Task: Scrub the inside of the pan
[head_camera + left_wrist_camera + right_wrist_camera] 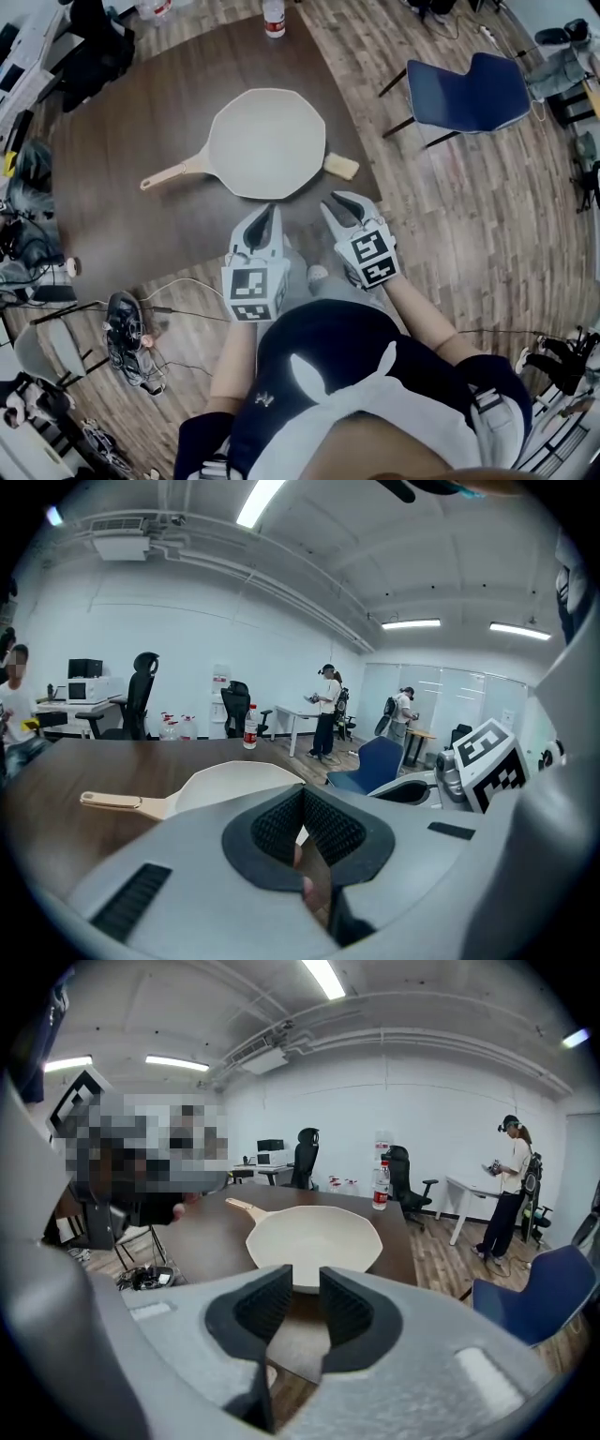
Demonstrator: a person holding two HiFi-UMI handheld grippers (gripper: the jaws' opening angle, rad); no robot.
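on the dark table's middle in the head view, the cream pan (267, 142) lies open side up, handle toward the left edge, a yellow sponge (342, 166) just beside its right rim. a bottle (274, 19) stands at the far edge. left gripper view: the left gripper (268, 217) has its tips together on nothing. right gripper view: the right gripper (342, 208) is slightly parted and empty, its pads hiding the pan's near rim.

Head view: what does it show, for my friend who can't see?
A cream pan sits on a dark table, a yellow sponge beside its right edge. Nearer the person, the left gripper and right gripper hover, holding nothing.
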